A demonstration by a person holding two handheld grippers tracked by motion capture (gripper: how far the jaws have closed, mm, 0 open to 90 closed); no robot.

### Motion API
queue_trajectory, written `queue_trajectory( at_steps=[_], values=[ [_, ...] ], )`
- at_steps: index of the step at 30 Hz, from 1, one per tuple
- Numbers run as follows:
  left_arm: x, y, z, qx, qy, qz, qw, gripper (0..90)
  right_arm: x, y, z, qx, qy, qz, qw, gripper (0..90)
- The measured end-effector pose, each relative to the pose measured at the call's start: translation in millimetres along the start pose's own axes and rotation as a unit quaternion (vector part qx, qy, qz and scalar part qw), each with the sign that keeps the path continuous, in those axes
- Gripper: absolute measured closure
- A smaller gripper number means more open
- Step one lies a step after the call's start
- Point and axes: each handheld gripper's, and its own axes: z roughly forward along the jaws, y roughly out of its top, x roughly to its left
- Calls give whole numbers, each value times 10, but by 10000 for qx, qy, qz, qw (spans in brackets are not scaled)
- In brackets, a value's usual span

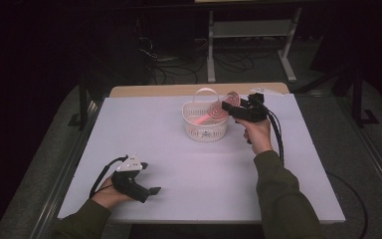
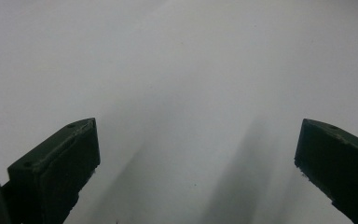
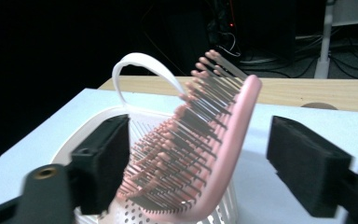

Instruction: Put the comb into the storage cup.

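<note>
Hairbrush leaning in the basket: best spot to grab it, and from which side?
Take the hairbrush by its pink head, which sticks up over the rim of the white basket; its handle end slopes down inside. Come from the right, where the right gripper is, fingers on the bristle face and smooth back. The basket's handle loop stands clear on the far side.

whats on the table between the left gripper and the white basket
Nothing: in the high view only bare white table separates the left gripper from the white basket, where the pink hairbrush sits.
</note>
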Motion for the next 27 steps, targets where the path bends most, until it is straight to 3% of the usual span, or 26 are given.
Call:
queue_trajectory(
  at_steps=[10,27],
  values=[
    [17,-10,-9,-24,-20,-8,10000,0,70,-8,-67,197,-11,-376,9991,107],
    [18,-15,-13,-38,-15,-12,10000,0,128,-80,-247,438,-9,-763,9961,98]
  ],
)
